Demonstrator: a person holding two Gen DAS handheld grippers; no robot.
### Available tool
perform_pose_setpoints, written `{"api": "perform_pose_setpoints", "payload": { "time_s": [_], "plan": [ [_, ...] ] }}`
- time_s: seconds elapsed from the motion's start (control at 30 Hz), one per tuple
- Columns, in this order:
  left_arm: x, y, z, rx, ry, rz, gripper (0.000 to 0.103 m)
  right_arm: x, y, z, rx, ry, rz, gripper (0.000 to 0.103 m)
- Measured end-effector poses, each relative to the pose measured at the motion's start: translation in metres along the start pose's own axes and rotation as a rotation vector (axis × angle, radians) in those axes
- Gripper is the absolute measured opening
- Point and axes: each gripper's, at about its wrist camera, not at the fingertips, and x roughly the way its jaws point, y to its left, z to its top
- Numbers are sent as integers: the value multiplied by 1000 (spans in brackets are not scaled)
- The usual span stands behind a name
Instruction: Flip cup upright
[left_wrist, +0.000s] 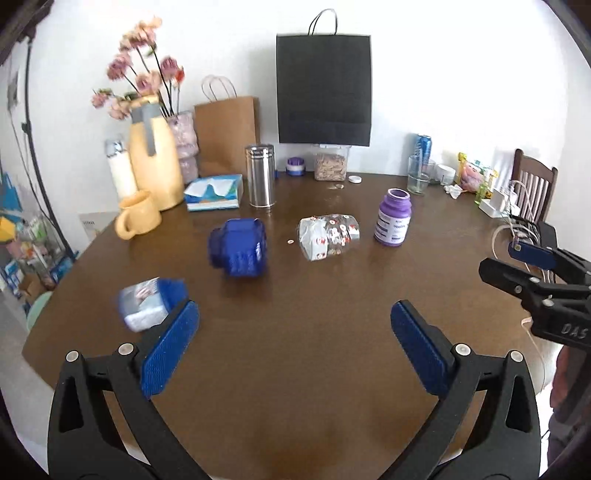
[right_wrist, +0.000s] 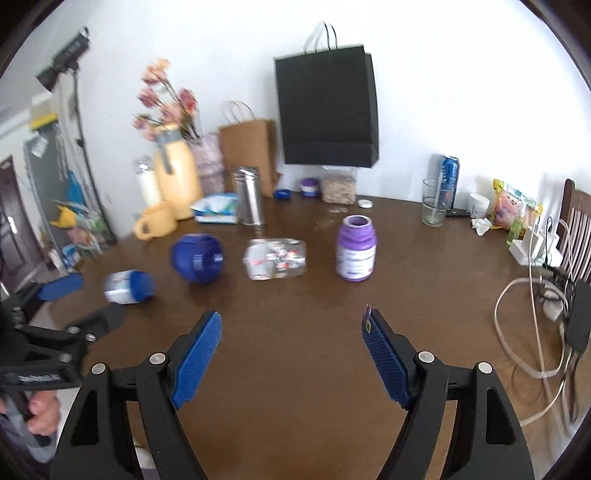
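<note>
While both tongs gape, three cups (left_wrist: 328, 236) toppled, one purple jar (left_wrist: 393, 217) upright

Both hand-held grippers (left_wrist: 295, 347) (right_wrist: 291, 354) wide apart

My left black plastic two-finger gripper (left_wrist: 295, 343): blue ribbed rectangular pads (left_wrist: 168, 350) on inner faces, silver round screws at finger joints, triangular cutouts in black arms. My right black plastic two-finger gripper (right_wrist: 291, 354): same blue textured pads (right_wrist: 195, 362), same silver screws, small coloured tag at right pad tip. White letters "DAS" on its body, seen from left wrist. Grey sleeve (right_wrist: 18, 421) beside left gripper handle.
</note>
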Motion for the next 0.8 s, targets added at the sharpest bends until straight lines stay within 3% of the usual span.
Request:
{"api": "perform_pose_setpoints", "payload": {
  "time_s": [0.2,0.27,0.37,0.5,0.63,0.8],
  "plan": [
    [-50,13,-57,-56,-67,37,103,-38,31,-52,5,23,-14,82],
    [-52,16,-74,-62,-27,40,103,-44,38,-71,23,41,-17,82],
    [-45,11,-84,-27,94,6,103,-52,44,-88,38,22,-65,82],
    [-56,12,-97,-19,78,41,103,-47,44,-93,43,48,-61,82],
    [-53,9,-98,-28,93,24,103,-49,46,-96,45,38,-53,82],
    [-64,1,-96,-2,44,34,103,-52,46,-95,44,24,-52,82]
  ]
}}
